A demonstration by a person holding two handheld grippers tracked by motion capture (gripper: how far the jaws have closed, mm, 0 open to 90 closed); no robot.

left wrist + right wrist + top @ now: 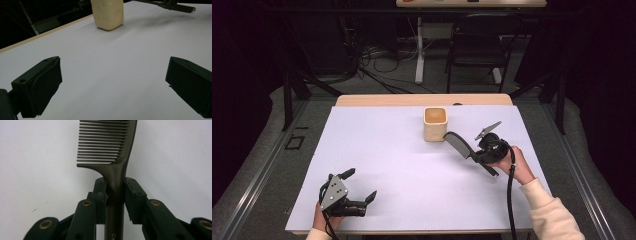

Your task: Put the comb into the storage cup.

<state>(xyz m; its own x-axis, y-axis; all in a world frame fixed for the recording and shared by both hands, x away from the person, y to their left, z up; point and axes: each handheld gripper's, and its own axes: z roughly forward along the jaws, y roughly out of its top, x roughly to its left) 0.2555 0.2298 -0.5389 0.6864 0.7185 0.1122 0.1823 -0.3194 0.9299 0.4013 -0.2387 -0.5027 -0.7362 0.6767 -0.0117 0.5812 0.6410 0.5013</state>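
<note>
The left tool [357, 187], matte black with a grey three-cornered plate on top, rests near the surface's near left corner in the person's left hand [323, 216]; its two blocky jaws stand wide apart with only bare surface between them. The right tool [472, 156], held in the right hand [512, 165] toward the right edge, is clamped on the handle of a dark comb [459, 144]. In the right gripper view the comb [112, 150] is smooth hard plastic with fine, evenly spaced teeth along one side and a slim handle pinched between the pads. It hangs above the surface, its toothed end just beside a cream cup [435, 123], squarish with rounded corners and a matte, slightly lumpy wall, standing toward the far edge. The surface [402, 170] is covered by a flat pale sheet, with a light wooden strip showing along its far edge. Beyond it the room is dark, with a black folding chair [477, 47] and cables [382, 62] on a grey floor.
</note>
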